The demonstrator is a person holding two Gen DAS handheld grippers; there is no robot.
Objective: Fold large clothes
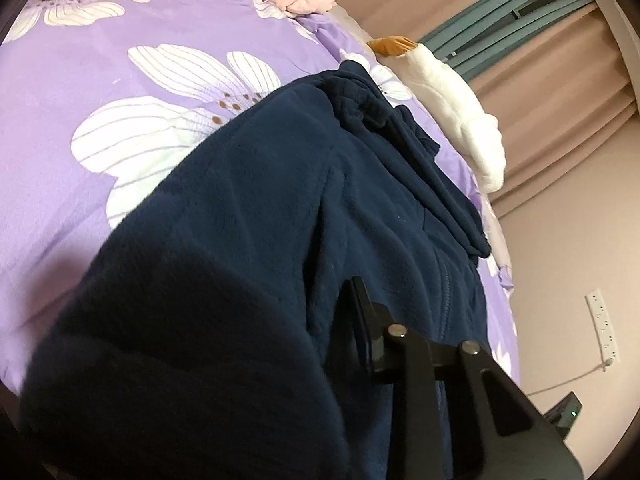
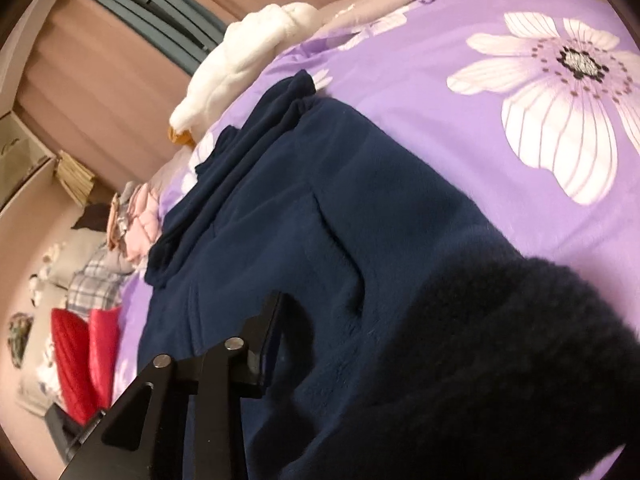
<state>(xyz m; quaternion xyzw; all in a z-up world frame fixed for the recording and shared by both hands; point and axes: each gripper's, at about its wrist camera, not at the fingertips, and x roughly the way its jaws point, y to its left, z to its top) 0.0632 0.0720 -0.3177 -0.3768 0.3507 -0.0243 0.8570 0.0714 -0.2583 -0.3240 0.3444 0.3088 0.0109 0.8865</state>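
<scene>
**Blue fleece held at both corners**

Dark fleece (image 1: 248,240) is bunched nearest each camera and clamped by the left gripper (image 1: 344,320) and right gripper (image 2: 296,328). It is spread on the purple bed (image 1: 80,140), stretching away from both grippers, equally near each.

Navy fleece (image 1: 224,264) bunched close beside the fingers (image 1: 362,312) hides one finger in each view, blurred dark.
</scene>
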